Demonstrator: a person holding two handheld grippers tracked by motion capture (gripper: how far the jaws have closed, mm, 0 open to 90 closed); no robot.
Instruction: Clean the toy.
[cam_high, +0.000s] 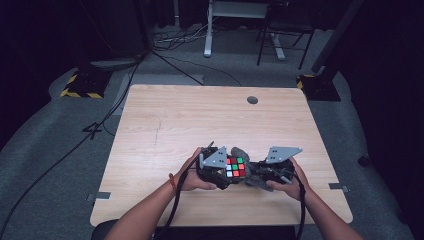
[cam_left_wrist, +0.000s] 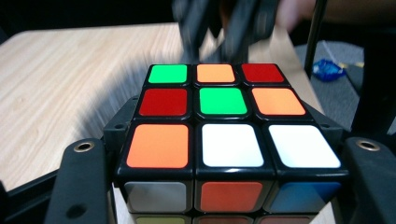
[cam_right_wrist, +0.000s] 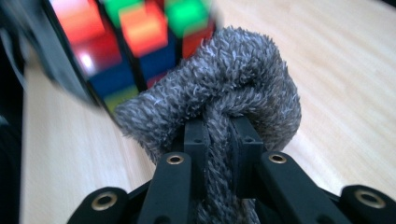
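Left gripper (cam_high: 220, 172): jaws clamped on either side of puzzle cube (cam_left_wrist: 224, 140), held above bench (cam_high: 165, 125). Right gripper (cam_right_wrist: 217, 140): jaws pinched tight on grey cloth (cam_right_wrist: 219, 98), cloth pressed against cube.

— What is the room like?
— Dim, with dark walls. A grey carpet (cam_high: 45, 150) covers the floor, and black cables (cam_high: 115, 107) trail across it.
— And the furniture?
— A light wooden desk (cam_high: 200, 115) with a round hole (cam_high: 252, 100) near its far edge. Behind it stand a white table frame (cam_high: 210, 30) and a black chair (cam_high: 285, 35). Yellow-and-black striped bases (cam_high: 80, 87) sit off the far corners.
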